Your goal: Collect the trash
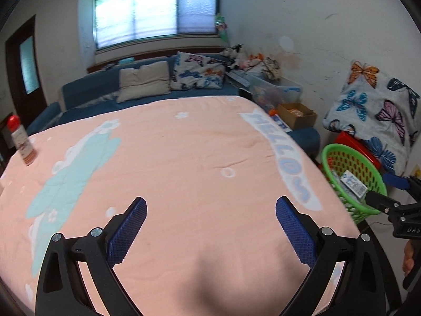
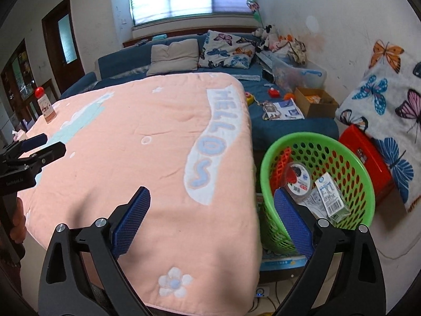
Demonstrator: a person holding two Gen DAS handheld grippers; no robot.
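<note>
Now both the left gripper (image 1: 210, 226) and right gripper (image 2: 211, 217) are wide open and empty, so next comes grabbing the red-capped bottle (image 1: 22, 141) for the green basket (image 2: 365, 184)

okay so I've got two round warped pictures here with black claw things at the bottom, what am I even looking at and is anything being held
Those claws are two hand-held grippers; a person carries one in each hand. Each has a wide-angle camera looking along its blue-padded fingers, hence the warping. One picture comes from the left gripper, the other from the right gripper. Both stand open and hold nothing. Below them lies a pink blanket with "HELLO" on it. A bottle with a red cap stands at its far left corner. Beside the blanket on the right is a green basket already holding a small carton and a round lidded cup.
</note>
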